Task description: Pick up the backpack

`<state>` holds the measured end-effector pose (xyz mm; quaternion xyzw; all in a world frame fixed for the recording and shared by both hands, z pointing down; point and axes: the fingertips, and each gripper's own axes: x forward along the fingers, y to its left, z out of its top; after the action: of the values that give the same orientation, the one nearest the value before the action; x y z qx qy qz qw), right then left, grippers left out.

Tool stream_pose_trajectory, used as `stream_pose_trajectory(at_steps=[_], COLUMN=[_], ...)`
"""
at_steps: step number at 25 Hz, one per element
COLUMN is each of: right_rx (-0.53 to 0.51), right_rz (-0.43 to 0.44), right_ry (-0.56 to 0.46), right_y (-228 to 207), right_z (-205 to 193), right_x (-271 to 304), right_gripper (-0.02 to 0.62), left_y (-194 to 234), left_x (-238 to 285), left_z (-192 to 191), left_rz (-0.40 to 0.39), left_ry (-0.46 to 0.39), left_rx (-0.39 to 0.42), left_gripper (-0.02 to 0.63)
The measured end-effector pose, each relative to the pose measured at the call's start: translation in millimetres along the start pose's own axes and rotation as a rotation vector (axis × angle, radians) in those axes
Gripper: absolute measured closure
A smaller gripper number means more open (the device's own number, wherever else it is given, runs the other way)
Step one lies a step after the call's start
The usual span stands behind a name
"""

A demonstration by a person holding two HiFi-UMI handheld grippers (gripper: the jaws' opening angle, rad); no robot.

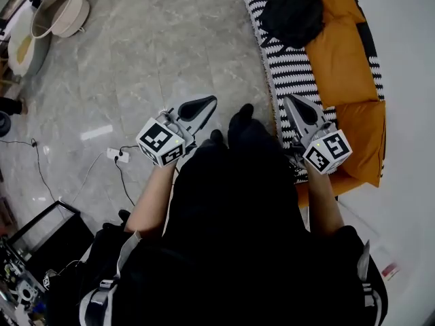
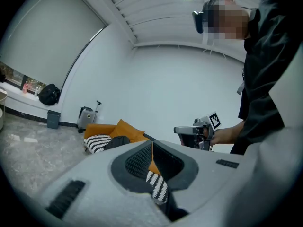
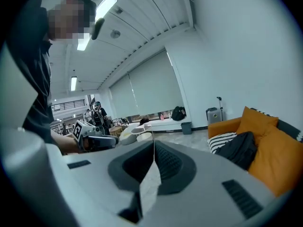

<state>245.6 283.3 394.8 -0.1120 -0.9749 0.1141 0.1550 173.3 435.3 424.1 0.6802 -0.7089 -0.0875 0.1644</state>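
Left gripper (image 1: 206, 103) and right gripper (image 1: 293, 102) pressed closed, empty, well short of backpack (image 1: 293, 15) at sofa's (image 1: 343, 60) far end. Risk: arriving unopened, merely shoving backpack aside.

Large open-plan workspace with a lounge corner, likely office or lab. Evidenced by: polished stone-tile floor (image 1: 170, 46), orange sofa (image 1: 346, 66) with striped cover (image 1: 289, 73), tall windows under roller blinds (image 3: 142, 96), ceiling strip lights (image 3: 105, 4), power strip (image 1: 117, 156) with loose cables (image 1: 37, 165) on floor, equipment rack (image 1: 47, 236) at one edge, people (image 3: 97, 111) standing among distant furniture.
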Motion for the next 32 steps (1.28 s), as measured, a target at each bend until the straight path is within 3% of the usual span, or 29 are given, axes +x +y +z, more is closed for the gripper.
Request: stream_pose_trajectory(at_steps=[7,14,20,26,32], right_rx=[0.032,0.034,0.061,0.095,0.143], right_rz=[-0.008,0.025,-0.013,-0.015,-0.039], right_ry=[-0.010,-0.022,-0.041,-0.026,-0.041], right_y=[-53.0,-145.9,-206.2,-282.6,-310.0], right_z=[6.1,51.3,75.3,101.0,84.6], right_x=[24.2,73.7,75.5,102.4,130.8], right_gripper=[0.568,0.569,0.569,0.569,0.569], left_y=[29.8,91.7,100.1,151.3,184.5], left_x=[45.2,135.0,192.0,247.6,263.0], left_z=[7.0,48.0,67.5,106.2,91.2], left_rz=[-0.015,-0.004,-0.036,0.024,0.021], left_ry=[0.043,0.074,0.109,0.101,0.139], left_rx=[-0.006,0.011,0.024,0.004,-0.016], left_gripper=[0.583,0.583,0.583,0.583,0.583])
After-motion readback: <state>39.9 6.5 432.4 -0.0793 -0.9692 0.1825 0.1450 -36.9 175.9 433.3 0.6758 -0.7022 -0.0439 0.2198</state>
